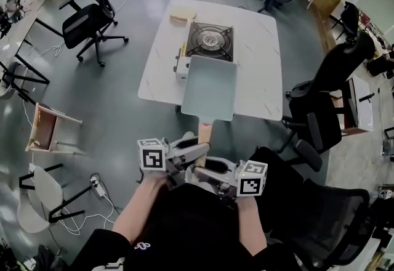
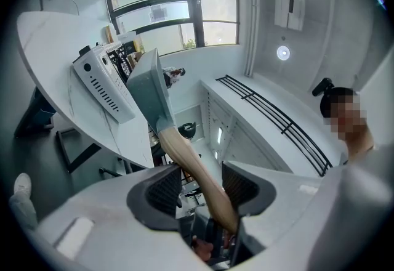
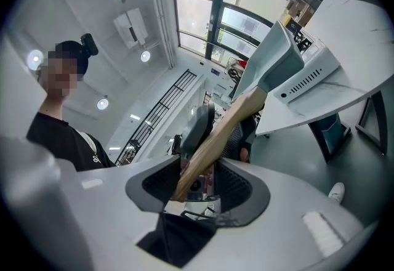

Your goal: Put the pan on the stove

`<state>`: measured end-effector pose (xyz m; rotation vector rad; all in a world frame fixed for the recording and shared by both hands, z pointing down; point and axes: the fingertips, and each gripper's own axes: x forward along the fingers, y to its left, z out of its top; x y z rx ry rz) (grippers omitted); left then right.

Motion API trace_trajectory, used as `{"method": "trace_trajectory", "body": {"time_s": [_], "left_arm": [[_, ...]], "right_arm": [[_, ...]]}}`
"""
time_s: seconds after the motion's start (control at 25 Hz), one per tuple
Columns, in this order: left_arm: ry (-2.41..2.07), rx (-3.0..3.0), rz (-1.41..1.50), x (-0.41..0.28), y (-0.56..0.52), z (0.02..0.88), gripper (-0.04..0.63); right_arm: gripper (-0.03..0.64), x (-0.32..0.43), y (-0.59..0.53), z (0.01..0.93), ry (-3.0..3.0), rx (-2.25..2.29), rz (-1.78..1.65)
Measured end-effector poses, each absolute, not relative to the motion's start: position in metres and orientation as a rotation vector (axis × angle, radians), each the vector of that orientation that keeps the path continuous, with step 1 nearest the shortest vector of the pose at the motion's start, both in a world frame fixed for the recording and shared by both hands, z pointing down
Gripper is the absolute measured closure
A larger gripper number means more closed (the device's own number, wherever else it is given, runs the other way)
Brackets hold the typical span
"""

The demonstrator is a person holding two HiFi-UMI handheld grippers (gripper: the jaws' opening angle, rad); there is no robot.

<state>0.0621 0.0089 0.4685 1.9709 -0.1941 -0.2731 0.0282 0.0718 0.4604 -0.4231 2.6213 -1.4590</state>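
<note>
A pale grey-green square pan [image 1: 209,86] with a wooden handle [image 1: 204,131] hangs in the air over the near edge of the white table [image 1: 258,79], just in front of the gas stove [image 1: 210,40]. My left gripper [image 1: 184,156] and my right gripper [image 1: 209,171] face each other, both shut on the end of the handle. In the left gripper view the handle [image 2: 197,171] runs between my left gripper's [image 2: 200,180] pads up to the pan [image 2: 148,82] beside the stove [image 2: 104,85]. In the right gripper view the handle [image 3: 215,140] crosses my right gripper's [image 3: 197,180] pads.
A flat tan object [image 1: 183,14] lies on the table's far left corner. Black office chairs stand at the back left [image 1: 92,11] and close on the right [image 1: 326,97]. A small wooden chair [image 1: 49,131] and cables lie on the floor at the left.
</note>
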Motion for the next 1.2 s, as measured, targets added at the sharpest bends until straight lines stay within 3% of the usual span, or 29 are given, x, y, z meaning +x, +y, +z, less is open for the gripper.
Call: {"method": "trace_trajectory", "body": {"time_s": [1.2], "left_arm": [[-0.193,1.912,-0.275,0.070,-0.102,0.480,0.383]], "right_arm": [[0.434,0.036,-0.040,0.468,2.577,-0.455,-1.534]]}}
